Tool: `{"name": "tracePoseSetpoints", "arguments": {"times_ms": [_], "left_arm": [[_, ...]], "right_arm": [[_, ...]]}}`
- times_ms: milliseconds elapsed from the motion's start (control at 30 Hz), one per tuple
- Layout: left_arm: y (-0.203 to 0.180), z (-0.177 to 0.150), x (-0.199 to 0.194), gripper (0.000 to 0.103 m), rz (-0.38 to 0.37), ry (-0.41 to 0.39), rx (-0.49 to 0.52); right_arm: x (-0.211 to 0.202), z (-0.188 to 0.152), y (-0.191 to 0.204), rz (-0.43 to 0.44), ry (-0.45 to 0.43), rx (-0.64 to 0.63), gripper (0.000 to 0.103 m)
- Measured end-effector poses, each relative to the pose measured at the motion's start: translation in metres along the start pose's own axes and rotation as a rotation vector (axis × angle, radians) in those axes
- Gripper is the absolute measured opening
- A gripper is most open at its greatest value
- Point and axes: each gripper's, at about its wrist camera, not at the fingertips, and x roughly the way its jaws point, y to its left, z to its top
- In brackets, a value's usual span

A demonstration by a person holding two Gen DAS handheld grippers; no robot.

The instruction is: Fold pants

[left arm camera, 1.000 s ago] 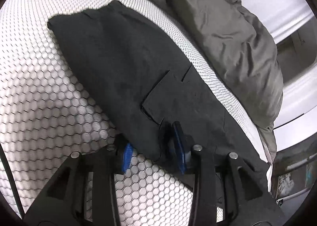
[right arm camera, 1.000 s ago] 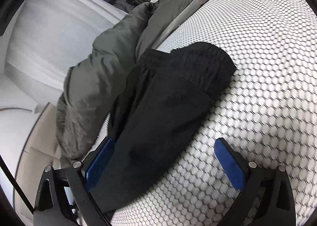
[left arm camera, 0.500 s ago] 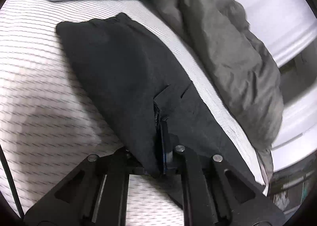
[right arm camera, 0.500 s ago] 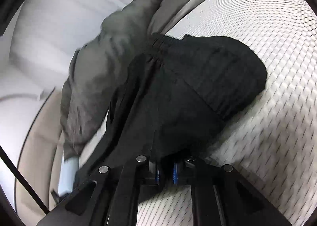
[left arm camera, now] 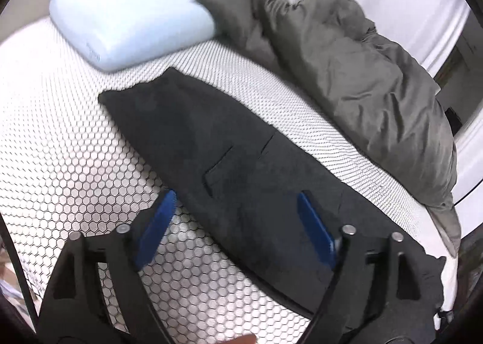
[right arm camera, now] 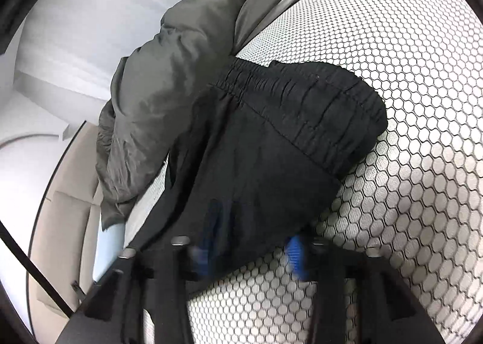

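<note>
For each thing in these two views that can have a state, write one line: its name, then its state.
pants: lying long and flat on the bed, not held
waistband: gathered, bunched up
left gripper: jaws opening, nothing gripped
right gripper: jaws opening, pads blurred
duvet: crumpled in a heap
pillow: lying flat

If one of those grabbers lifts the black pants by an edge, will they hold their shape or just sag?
Probably sag: the black pants lie flat on the mattress cover in soft layers. The gathered waistband looks thicker, so that end may hang heavier. The cloth looks matte, so slipping seems unlikely.
</note>
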Motion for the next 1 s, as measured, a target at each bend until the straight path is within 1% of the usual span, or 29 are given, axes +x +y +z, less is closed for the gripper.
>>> {"name": "tracePoseSetpoints", "arguments": {"times_ms": [33,67,100,133,167,200,233,267,300,333,367,433,467,533,567,600,633,667,700,733,767,800,833,900,933,1000], "left_arm": [[-0.007,-0.002,-0.002,0.085,-0.013,-0.002,0.012],[-0.016,-0.005,-0.004,0.086,-0.046,-0.002,0.03],[-0.023,-0.008,-0.006,0.09,-0.059,0.0,0.042],[-0.03,-0.013,-0.008,0.094,-0.075,0.007,0.062],[-0.043,-0.019,-0.006,0.097,-0.097,0.031,0.095],[-0.054,-0.024,-0.003,0.099,-0.115,0.048,0.117],[-0.065,-0.03,-0.002,0.099,-0.129,0.059,0.136],[-0.074,-0.036,0.0,0.099,-0.132,0.067,0.149],[-0.085,-0.042,0.004,0.099,-0.131,0.08,0.165],[-0.093,-0.048,0.006,0.099,-0.137,0.093,0.179],[-0.104,-0.054,0.008,0.099,-0.159,0.113,0.196],[-0.119,-0.065,0.005,0.099,-0.185,0.127,0.215],[-0.128,-0.07,0.003,0.099,-0.198,0.128,0.236],[-0.148,-0.083,-0.003,0.099,-0.225,0.126,0.285],[-0.154,-0.088,-0.005,0.099,-0.235,0.132,0.301],[-0.162,-0.096,-0.006,0.099,-0.251,0.146,0.326],[-0.167,-0.101,-0.006,0.099,-0.26,0.154,0.344],[-0.174,-0.109,-0.007,0.099,-0.268,0.162,0.366],[-0.178,-0.114,-0.008,0.1,-0.272,0.168,0.382],[-0.183,-0.121,-0.008,0.101,-0.275,0.177,0.397],[-0.187,-0.127,-0.009,0.101,-0.282,0.187,0.409],[-0.19,-0.129,-0.008,0.101,-0.287,0.196,0.419],[-0.191,-0.132,-0.007,0.101,-0.291,0.204,0.435],[-0.196,-0.141,-0.009,0.101,-0.282,0.207,0.481],[-0.202,-0.143,-0.008,0.101,-0.275,0.201,0.508],[-0.205,-0.144,-0.005,0.101,-0.268,0.197,0.53]], "right_arm": [[-0.003,-0.001,0.004,-0.029,-0.001,-0.03,0.082],[-0.007,-0.002,0.008,-0.045,-0.007,-0.07,0.083],[-0.009,-0.004,0.01,-0.042,-0.002,-0.098,0.083],[-0.01,-0.005,0.011,-0.031,0.009,-0.109,0.083],[-0.011,-0.007,0.009,-0.013,0.006,-0.109,0.083],[-0.011,-0.007,0.007,0.014,-0.007,-0.103,0.079],[-0.008,-0.006,0.004,0.031,-0.026,-0.079,0.059],[-0.006,-0.008,-0.001,0.032,-0.032,-0.059,0.043],[0.001,-0.008,-0.004,0.025,-0.026,-0.034,0.024],[0.011,-0.009,-0.008,0.014,-0.004,-0.01,0.014],[0.016,-0.013,-0.007,0.004,0.0,-0.011,0.012],[0.016,-0.02,0.0,-0.035,-0.015,-0.051,0.008],[0.012,-0.025,0.005,-0.041,-0.018,-0.076,0.007],[0.004,-0.04,0.014,-0.02,-0.013,-0.115,0.007],[0.0,-0.049,0.017,-0.029,-0.014,-0.144,0.007],[-0.003,-0.056,0.019,-0.065,-0.018,-0.176,0.011],[-0.004,-0.061,0.02,-0.115,-0.029,-0.205,0.02],[-0.006,-0.064,0.021,-0.153,-0.038,-0.222,0.024],[-0.01,-0.065,0.022,-0.164,-0.046,-0.225,0.034],[-0.018,-0.064,0.022,-0.164,-0.064,-0.219,0.053],[-0.027,-0.064,0.021,-0.174,-0.084,-0.219,0.062],[-0.037,-0.063,0.022,-0.188,-0.123,-0.226,0.077],[-0.052,-0.063,0.023,-0.209,-0.181,-0.245,0.086],[-0.069,-0.059,0.027,-0.229,-0.229,-0.292,0.092],[-0.073,-0.051,0.033,-0.238,-0.236,-0.327,0.093],[-0.071,-0.032,0.045,-0.246,-0.209,-0.406,0.093]]}}
